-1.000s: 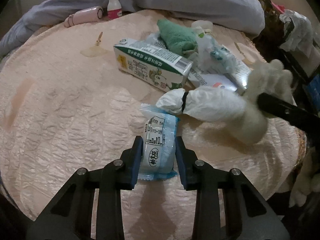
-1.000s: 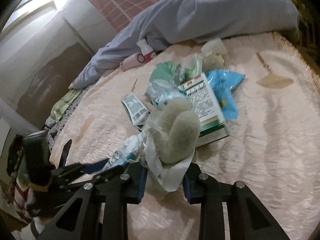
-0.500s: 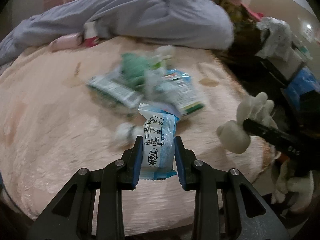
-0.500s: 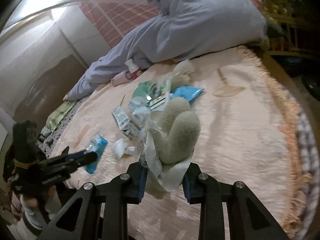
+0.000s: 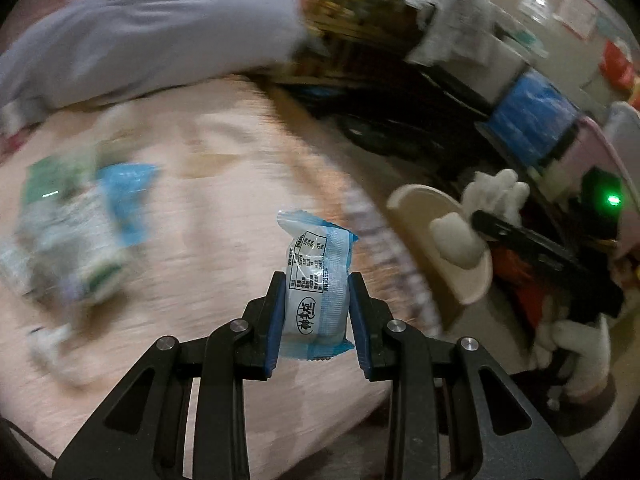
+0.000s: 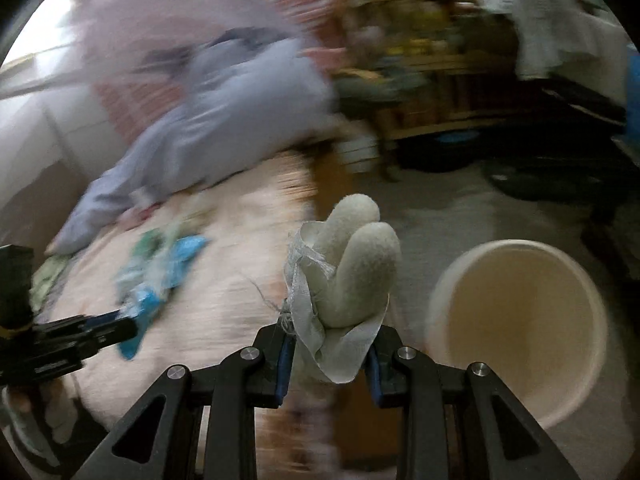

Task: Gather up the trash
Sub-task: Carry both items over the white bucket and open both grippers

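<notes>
The left gripper squeezes a blue and white snack packet over the pink bed cover; the right gripper grasps a fuzzy white bundle in mesh; only the right view shows inside the cream bucket at three o'clock; leftover wrappers blur at nine.

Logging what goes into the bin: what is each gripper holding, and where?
Left gripper pinches a blue-white snack packet across its lower half. Right gripper clamps a white fuzzy bundle by its wrapped base.
</notes>
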